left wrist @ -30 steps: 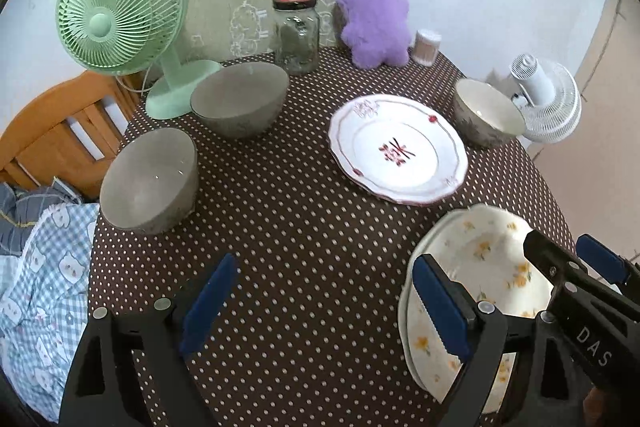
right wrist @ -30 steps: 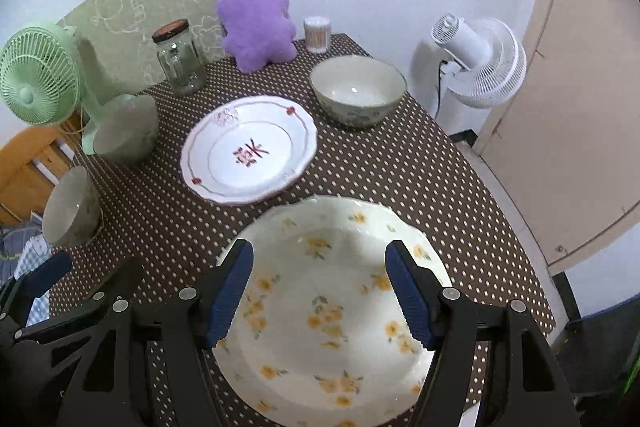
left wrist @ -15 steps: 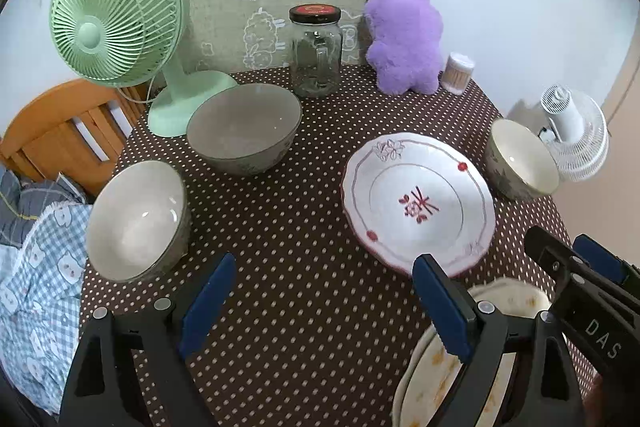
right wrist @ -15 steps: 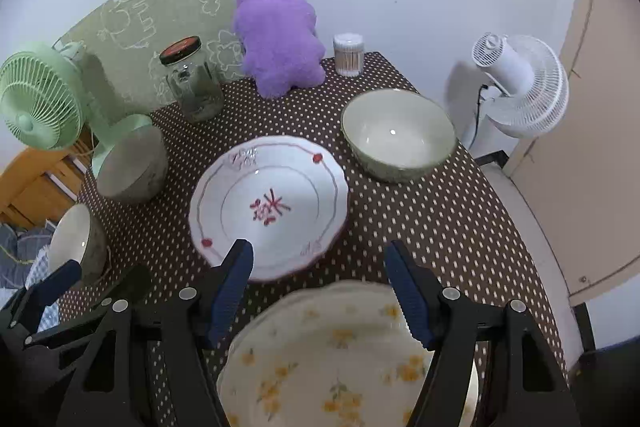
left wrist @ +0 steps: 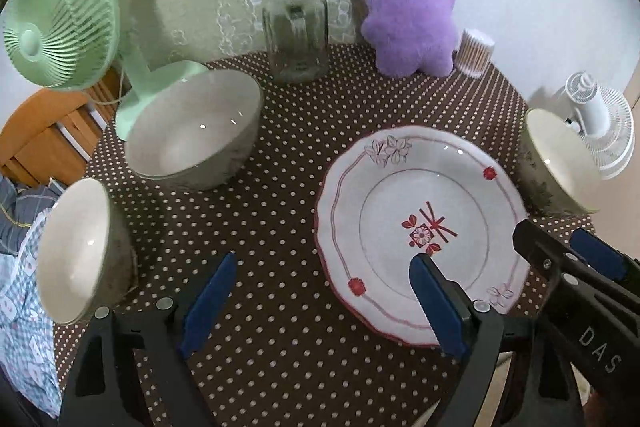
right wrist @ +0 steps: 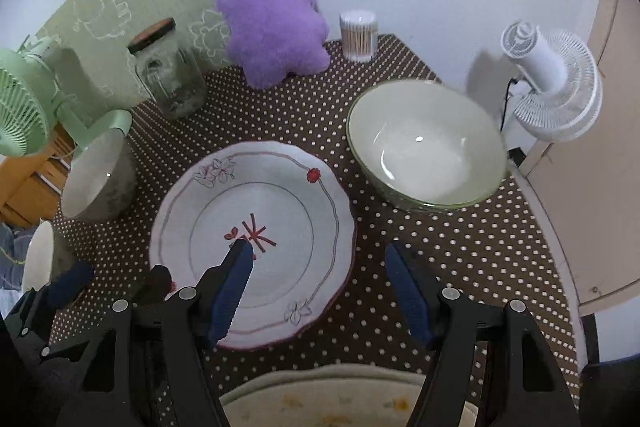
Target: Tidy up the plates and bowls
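A white plate with red trim [left wrist: 424, 223] [right wrist: 256, 227] lies on the dotted table. Two grey bowls stand to its left, one further back [left wrist: 192, 131] [right wrist: 100, 179] and one near the table edge [left wrist: 76, 251] [right wrist: 38, 259]. A green-rimmed bowl [left wrist: 560, 163] [right wrist: 428, 151] stands to its right. A yellow-flowered plate [right wrist: 340, 399] shows at the bottom of the right wrist view. My left gripper [left wrist: 320, 291] is open and empty over the table beside the plate. My right gripper [right wrist: 320, 275] is open and empty over the plate's right edge.
A green fan [left wrist: 60, 19], a glass jar [left wrist: 296, 27], a purple plush toy [left wrist: 408, 11] and a cotton swab tub [right wrist: 358, 35] stand along the back. A white fan [right wrist: 556, 87] stands beyond the table's right edge. A wooden chair [left wrist: 36, 139] is at left.
Both grippers have moved forward from over the yellow-flowered plate towards the red-trimmed plate. The flowered plate has dropped to the bottom of the right view. Both grippers stay open.
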Action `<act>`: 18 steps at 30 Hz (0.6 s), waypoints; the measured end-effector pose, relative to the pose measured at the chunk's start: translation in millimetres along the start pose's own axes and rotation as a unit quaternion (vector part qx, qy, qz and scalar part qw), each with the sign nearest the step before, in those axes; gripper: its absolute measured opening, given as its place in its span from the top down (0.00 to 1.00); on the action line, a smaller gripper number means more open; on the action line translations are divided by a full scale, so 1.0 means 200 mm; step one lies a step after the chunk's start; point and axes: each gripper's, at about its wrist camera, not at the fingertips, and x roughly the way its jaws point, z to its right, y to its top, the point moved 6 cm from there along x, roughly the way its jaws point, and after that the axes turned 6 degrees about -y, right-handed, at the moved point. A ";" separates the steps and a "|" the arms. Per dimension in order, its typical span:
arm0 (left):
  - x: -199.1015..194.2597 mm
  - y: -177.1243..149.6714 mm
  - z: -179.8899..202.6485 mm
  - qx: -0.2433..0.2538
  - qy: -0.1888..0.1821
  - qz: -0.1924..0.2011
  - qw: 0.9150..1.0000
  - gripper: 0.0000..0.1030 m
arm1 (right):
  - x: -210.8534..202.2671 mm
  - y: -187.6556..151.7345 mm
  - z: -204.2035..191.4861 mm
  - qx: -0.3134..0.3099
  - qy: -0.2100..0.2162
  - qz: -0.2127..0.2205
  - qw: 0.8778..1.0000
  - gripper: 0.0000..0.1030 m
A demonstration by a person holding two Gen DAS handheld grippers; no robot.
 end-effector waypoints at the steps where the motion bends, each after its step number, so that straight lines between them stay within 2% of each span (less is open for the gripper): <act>1: 0.03 0.00 0.00 0.001 0.000 -0.003 1.000 0.16 | 0.02 0.00 0.00 -0.001 -0.001 -0.002 1.000 0.31; 7: 0.16 0.01 0.03 0.000 0.003 -0.018 1.000 0.21 | 0.16 0.01 -0.01 -0.008 -0.003 -0.015 1.000 0.41; 9: 0.21 0.00 0.03 -0.005 -0.003 -0.027 1.000 0.27 | 0.20 0.01 -0.01 -0.008 -0.002 -0.018 1.000 0.45; 11: 0.24 0.01 0.03 -0.010 -0.006 -0.034 0.999 0.30 | 0.23 0.01 -0.01 -0.007 -0.002 -0.023 1.000 0.46; 18: 0.27 0.04 0.07 0.001 -0.007 -0.026 1.000 0.32 | 0.30 0.03 -0.02 -0.005 -0.007 -0.028 1.000 0.51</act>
